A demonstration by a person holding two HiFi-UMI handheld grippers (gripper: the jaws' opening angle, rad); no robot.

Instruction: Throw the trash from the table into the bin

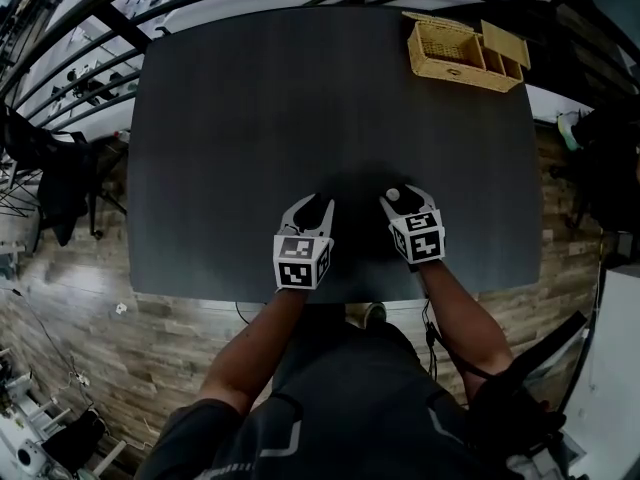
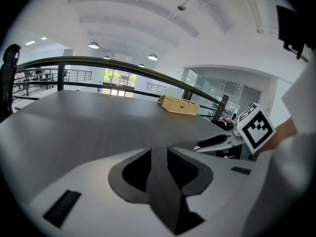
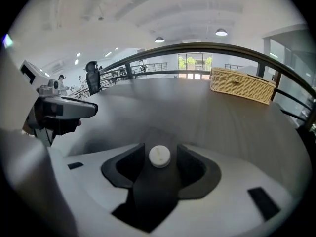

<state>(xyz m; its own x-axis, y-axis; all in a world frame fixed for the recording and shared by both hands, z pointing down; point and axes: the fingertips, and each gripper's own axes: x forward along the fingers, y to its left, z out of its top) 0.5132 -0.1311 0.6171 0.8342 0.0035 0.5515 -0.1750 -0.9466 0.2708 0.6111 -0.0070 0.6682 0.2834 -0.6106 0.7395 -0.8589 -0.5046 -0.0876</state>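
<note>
The right gripper stands with jaws wide around 1 small white disc, pads apart from it, on the table well away from the wicker basket. The left gripper gapes empty, equally far from the basket. The pickup seems in hand; next, pinch the disc and carry it to the basket, probably the bin. Whether the disc is a cap is unclear.

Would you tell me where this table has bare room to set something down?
Nearly the whole dark table is bare: the left half, the middle, and the far edge left of the wicker basket. It is crowded only at the near edge, where the left gripper and right gripper are, a small white disc between the right one's open jaws.
</note>
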